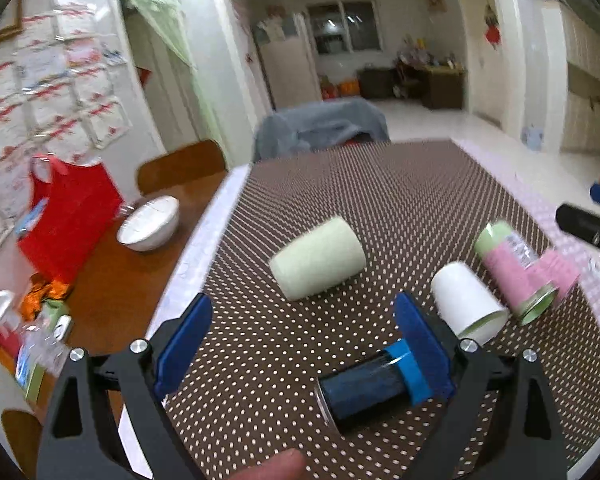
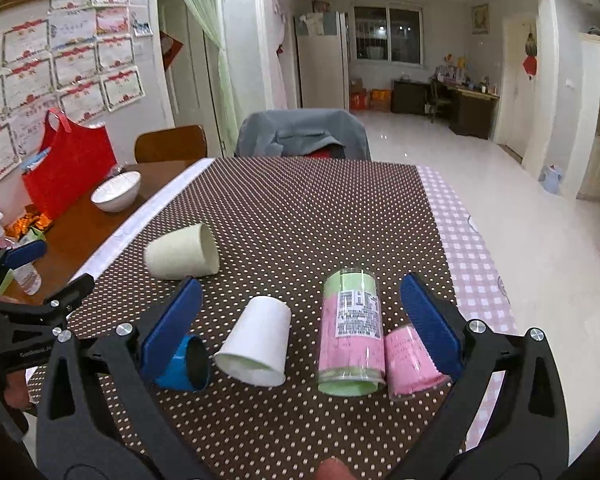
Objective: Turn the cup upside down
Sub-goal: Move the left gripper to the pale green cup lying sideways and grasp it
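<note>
Several cups lie on their sides on the dotted brown mat (image 1: 340, 184). A pale green cup (image 1: 318, 258) lies ahead of my left gripper (image 1: 300, 336), which is open and empty above the mat. A dark blue cup (image 1: 374, 384) lies by its right finger. A white paper cup (image 1: 466, 300) and a pink-and-green cup (image 1: 512, 264) lie to the right. In the right wrist view my right gripper (image 2: 300, 320) is open and empty, with the white cup (image 2: 258, 342) and the pink-and-green cup (image 2: 352, 336) between its fingers. The pale green cup (image 2: 182, 254) lies further left, the blue cup (image 2: 188, 364) by the left finger.
A small pink cup (image 2: 410, 362) lies beside the right finger. A white bowl (image 1: 150, 224) and a red bag (image 1: 66, 216) stand on the wooden table at left. A chair draped with grey cloth (image 2: 302, 134) stands at the far edge. The mat's right border is pink checked cloth (image 2: 466, 248).
</note>
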